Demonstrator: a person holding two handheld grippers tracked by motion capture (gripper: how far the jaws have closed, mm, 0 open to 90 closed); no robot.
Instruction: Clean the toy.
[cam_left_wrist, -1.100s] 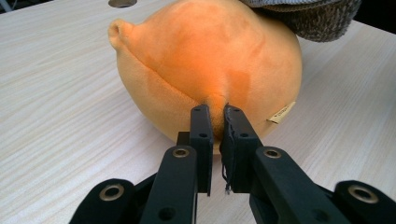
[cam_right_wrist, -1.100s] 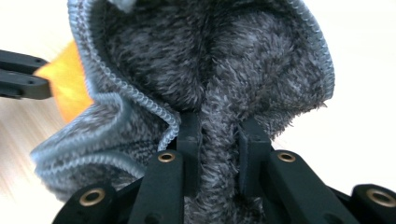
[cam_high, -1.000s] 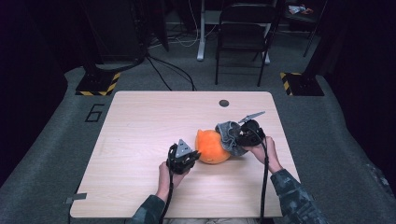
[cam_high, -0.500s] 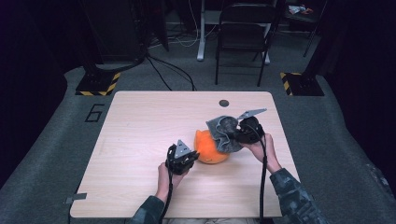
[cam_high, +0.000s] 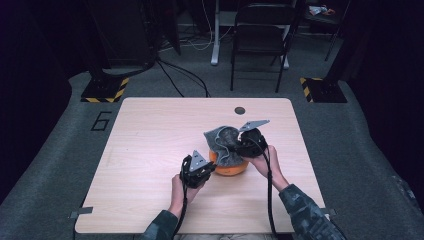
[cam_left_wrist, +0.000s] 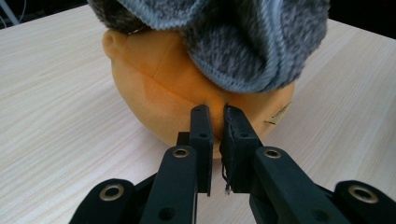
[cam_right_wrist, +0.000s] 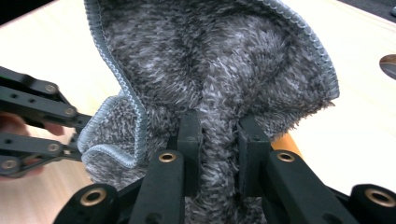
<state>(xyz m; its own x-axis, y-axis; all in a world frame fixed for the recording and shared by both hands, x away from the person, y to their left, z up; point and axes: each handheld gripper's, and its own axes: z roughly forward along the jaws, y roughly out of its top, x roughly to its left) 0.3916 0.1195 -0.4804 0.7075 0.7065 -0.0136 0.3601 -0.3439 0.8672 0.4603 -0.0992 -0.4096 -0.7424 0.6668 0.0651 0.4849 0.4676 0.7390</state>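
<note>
1. Pinching the near side of the round orange plush ball (cam_left_wrist: 154, 88), the left claw (cam_left_wrist: 214, 114) is closing on a small fold of its skin, apparently anchoring it on the pale wooden counter (cam_high: 150, 140).
2. Gripping the fuzzy grey knitted-edge cloth (cam_right_wrist: 215, 70), the right claw (cam_right_wrist: 219, 126) is holding it bunched atop the ball, likely to wipe or cover it.

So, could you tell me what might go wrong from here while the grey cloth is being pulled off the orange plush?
1. The left gripper pinches just a small fold of the orange plush; it could slip free, and the plush would lift along.
2. The grey fuzzy cloth, bunched in the right gripper, drapes over the plush, so its stitched edge may snag and drag it across the table.
</note>
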